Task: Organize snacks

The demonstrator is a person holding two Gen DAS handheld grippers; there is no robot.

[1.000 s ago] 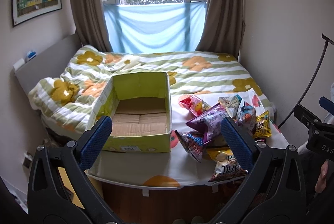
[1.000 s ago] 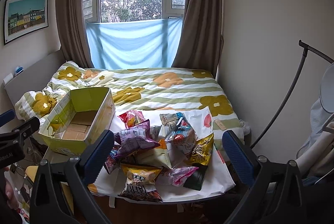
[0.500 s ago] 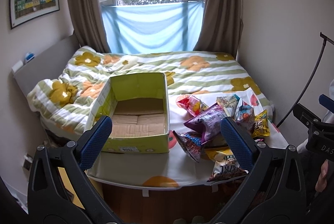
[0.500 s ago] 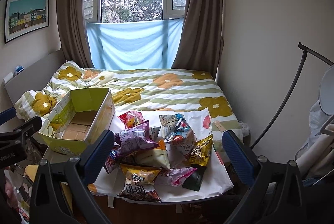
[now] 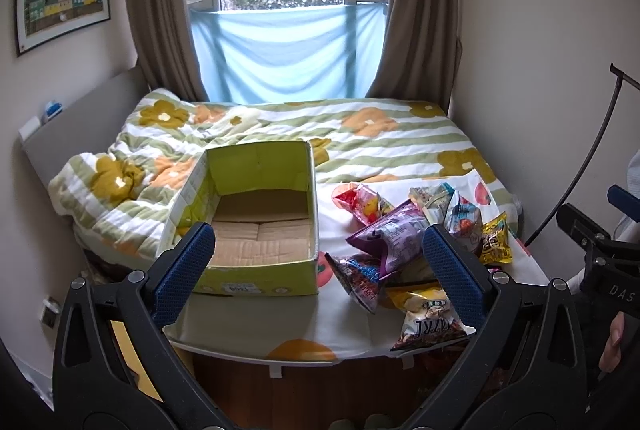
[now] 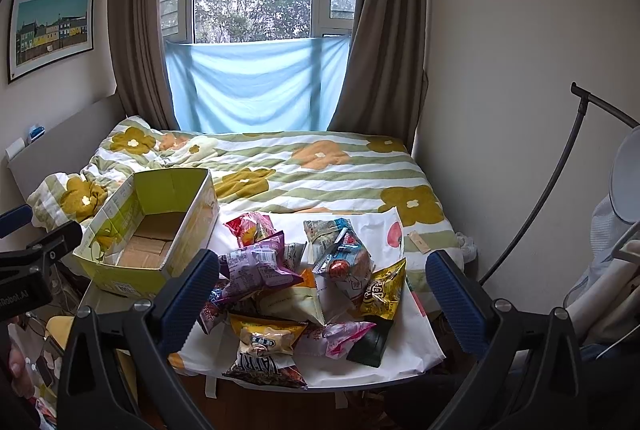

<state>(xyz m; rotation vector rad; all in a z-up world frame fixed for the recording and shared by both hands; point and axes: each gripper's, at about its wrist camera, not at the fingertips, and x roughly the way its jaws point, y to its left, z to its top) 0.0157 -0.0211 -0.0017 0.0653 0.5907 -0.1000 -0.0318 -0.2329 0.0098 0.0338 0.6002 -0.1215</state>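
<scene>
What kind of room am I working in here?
Most likely a bedroom in a home: a bed with a flowered quilt fills the room, brown curtains frame the window, and a framed picture hangs on the wall.

Glossy crinkled plastic snack bags [image 6: 280, 294] lie beside a matt cardboard box [image 5: 256, 230] on soft cloth bedding [image 5: 360, 141].

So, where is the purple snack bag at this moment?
The purple snack bag lies on top of the snack pile on the white table, just right of the open green cardboard box, in both views.
</scene>
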